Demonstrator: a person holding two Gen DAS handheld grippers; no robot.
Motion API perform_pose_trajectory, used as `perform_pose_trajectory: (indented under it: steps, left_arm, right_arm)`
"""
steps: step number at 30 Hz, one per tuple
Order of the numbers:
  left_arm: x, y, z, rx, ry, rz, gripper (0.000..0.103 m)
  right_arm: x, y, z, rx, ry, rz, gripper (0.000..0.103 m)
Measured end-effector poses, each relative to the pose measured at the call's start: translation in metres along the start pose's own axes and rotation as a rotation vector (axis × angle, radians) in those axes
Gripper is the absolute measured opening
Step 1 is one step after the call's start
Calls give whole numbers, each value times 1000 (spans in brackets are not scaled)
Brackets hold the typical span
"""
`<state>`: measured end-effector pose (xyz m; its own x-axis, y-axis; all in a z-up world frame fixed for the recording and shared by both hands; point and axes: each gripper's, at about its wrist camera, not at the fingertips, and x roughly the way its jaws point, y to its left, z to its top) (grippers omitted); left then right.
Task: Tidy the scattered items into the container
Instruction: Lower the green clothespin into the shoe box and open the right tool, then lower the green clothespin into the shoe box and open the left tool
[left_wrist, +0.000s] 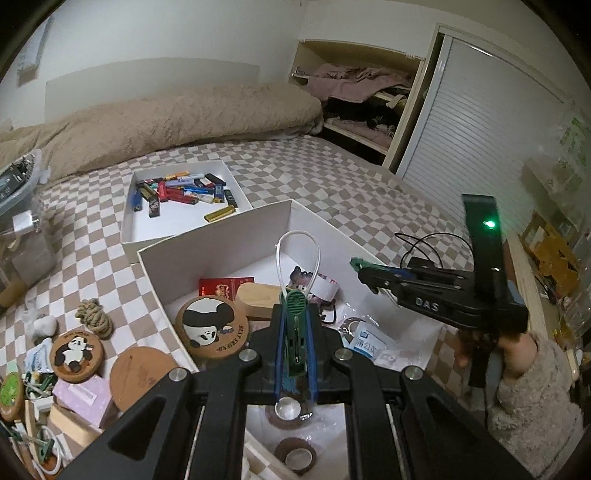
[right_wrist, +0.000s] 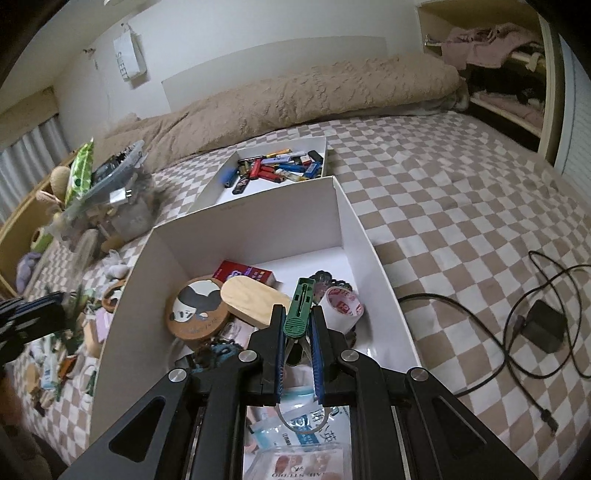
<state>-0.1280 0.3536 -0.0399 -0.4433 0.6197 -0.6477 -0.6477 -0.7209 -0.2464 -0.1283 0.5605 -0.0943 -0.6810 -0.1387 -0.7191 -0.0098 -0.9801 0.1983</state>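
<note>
In the left wrist view, the left gripper (left_wrist: 294, 314) is seen at lower centre, its jaws pinched on a green clip (left_wrist: 295, 306) whose long axis runs up the frame along the fingers, with a clear loop (left_wrist: 298, 258) rising from its tip. Directly beyond and beneath lies the white box (left_wrist: 207, 236), so the held clip is judged to be already over the container. In the right wrist view, the right gripper (right_wrist: 298, 328) is likewise pressed onto a second green clip (right_wrist: 300, 306), pointing up the frame over the same box's interior, near a tape roll (right_wrist: 341, 304) and a wooden block (right_wrist: 255, 301). A bare patch of box floor is left toward the far wall, at centre frame. The scattered items (left_wrist: 74, 350) remain at lower left, outside the box's left wall, nearer the left gripper. A tray of lighters (left_wrist: 181, 192) sits behind.
</note>
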Motion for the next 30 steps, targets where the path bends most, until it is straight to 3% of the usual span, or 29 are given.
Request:
perform_pose_trajectory:
  steps: [2,3,4,6,20,21,22,23,24,30]
  left_arm:
    - [6,2,3,-8,6,3,11]
    - [9,3,4,-11,9,4,11]
    - [12,3,5,-14,14,5,11]
    - [18,4,6,-15,24,9,11]
    - [58,13,2,-30,118,53,13]
    - [57,15,2,-41,115,67,32]
    - [55,18,1,-54,108,86,62]
    - [52,21,0,-67,97,95,73]
    - [49,23,-1,-79,88,98,77]
    - [31,29,-8,-96,90,128,77]
  right_arm:
    - [-3,-1,0,5,-12,5,14]
    - [-5,-1,0,7,-20,9,26]
    - [-6,-1,0,7,-28,17,53]
    - [-10,0,1,2,-45,29,76]
    - [-32,21,-2,-43,-92,108,76]
    - [-34,23,-3,-45,-97,114,76]
    - [-36,25,-3,-46,-101,118,76]
    - [-39,26,-4,-45,-107,121,76]
    - [-41,26,-4,-43,-111,126,76]
    - [-48,29,-9,-17,-131,148,76]
